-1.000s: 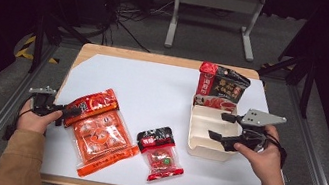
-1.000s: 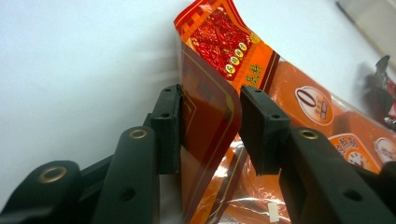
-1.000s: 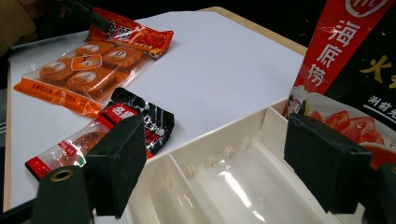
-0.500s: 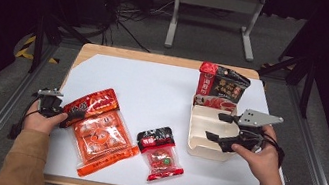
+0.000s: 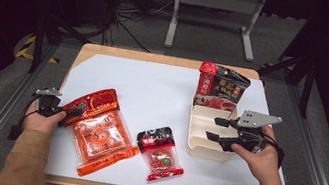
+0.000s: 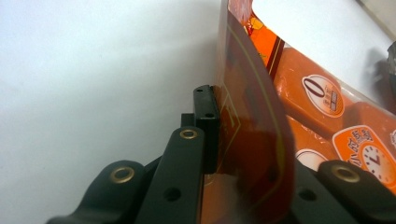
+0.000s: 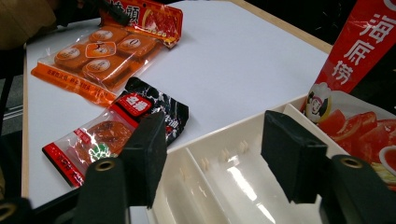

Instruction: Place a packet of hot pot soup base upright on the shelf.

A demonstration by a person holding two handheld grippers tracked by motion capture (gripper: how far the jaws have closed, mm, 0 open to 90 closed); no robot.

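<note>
Tray [image 5: 197, 128] compartments bare under spread right hand-held gripper [image 5: 216, 129]; left hand-held gripper [image 5: 63, 114] pinches orange packet [image 5: 99, 135].

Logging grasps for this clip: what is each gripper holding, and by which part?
Left gripper pinches the orange snack bag by its top edge. Right gripper is open over the white tray, holding nothing.

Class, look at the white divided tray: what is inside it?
The white tray has bare front compartments; a tomato-printed packet sits at its far end. The right gripper hovering above covers part of the floor.

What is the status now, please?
Left claw shut on orange snack bag. Right claw open over white tray. Small red packet lies between, untouched.
</note>
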